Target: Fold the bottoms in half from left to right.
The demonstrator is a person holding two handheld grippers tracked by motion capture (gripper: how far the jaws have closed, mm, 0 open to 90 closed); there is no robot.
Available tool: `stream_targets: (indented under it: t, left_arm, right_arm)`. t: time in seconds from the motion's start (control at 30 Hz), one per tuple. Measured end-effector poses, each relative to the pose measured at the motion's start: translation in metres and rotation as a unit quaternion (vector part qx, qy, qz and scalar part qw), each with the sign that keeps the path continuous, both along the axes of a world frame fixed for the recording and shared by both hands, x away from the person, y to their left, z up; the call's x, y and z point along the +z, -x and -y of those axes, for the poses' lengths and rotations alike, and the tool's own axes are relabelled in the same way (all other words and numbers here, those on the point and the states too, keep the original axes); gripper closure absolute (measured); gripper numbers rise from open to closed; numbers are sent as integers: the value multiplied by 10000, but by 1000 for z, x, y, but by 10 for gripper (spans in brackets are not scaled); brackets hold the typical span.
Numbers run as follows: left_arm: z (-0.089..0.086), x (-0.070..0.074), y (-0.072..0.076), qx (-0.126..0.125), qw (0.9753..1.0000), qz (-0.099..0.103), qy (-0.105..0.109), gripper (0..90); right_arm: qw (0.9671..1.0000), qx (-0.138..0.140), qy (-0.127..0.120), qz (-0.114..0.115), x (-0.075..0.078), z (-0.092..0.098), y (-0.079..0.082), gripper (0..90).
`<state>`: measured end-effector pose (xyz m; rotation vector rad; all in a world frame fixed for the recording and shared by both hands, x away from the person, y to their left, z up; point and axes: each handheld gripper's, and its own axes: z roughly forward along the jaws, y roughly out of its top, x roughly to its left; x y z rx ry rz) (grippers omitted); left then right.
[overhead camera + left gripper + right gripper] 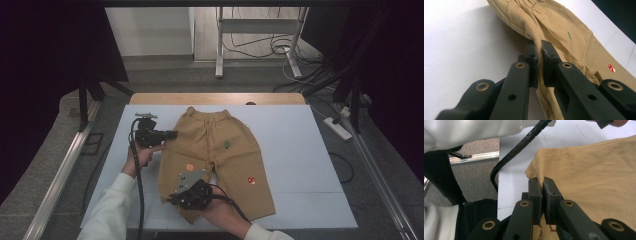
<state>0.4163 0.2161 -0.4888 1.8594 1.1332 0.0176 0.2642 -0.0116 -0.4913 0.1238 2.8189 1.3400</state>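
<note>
You have a pair of tan trousers (pixel 215 152) lying flat on the white tabletop (pixel 295 150), waistband at the far end and both legs running toward you. Your left gripper (pixel 172 134) sits at the left edge of the trousers, just below the waistband, and in the left gripper view its jaws are pressed together on a raised fold of that tan fabric, which stands up between them in a thin ridge. Your right gripper (pixel 172 200) is at the near end of the left trouser leg, close to the hem; in the right gripper view its jaws are closed on the cloth edge near a corner of the fabric, with bare white tabletop to the left of it. The right leg of the trousers lies untouched, spread toward the near right. Small embroidered patches show on the fabric: a green one (pixel 227 144) near the middle, an orange one (pixel 189 167) on the left leg, and a red mushroom (pixel 251 180) on the right leg.
</note>
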Motion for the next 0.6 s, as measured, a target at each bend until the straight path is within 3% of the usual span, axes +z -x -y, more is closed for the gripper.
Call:
stream_targets:
  t: [0.37, 0.6]
  left_arm:
    - [-11, 3, 3, 86, 10000, 12, 44, 843]
    - [-32, 15, 10, 253, 9994, 100, 208, 842]
  right_arm:
    - [10000, 39, -13, -19, -1, -6, -1, 855]
    - [9997, 178, -139, 18, 6, -25, 2, 855]
